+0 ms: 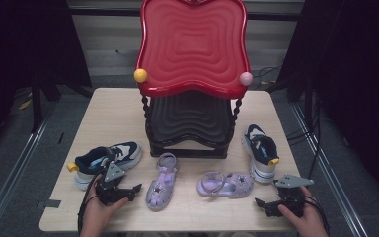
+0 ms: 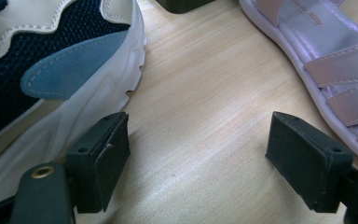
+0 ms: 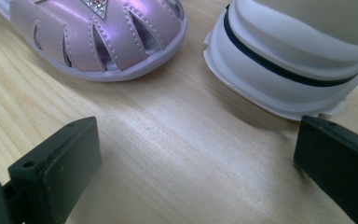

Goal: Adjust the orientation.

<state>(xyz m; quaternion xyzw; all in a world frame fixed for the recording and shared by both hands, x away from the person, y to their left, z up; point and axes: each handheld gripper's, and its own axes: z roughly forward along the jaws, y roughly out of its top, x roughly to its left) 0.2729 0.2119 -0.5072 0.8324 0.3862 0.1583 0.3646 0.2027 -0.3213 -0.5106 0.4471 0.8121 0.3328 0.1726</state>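
Both grippers rested low at the near edge of the surface point(image 1: 123, 106), fingers spread w/ nothing between. Left gripper point(image 1: 128, 191) sat between navy sneaker point(image 1: 107, 159) & purple sandal point(image 1: 161, 187); right gripper point(image 1: 264, 205) near 2nd sandal point(image 1: 225, 184). Pre-grasp step; next, prob. straddle a shoe, close.

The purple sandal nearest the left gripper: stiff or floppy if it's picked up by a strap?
The purple sandal probably flexes: its straps look thin and stitched. It likely feels light, being mostly open cutouts. Its flat sole should keep it from rolling.
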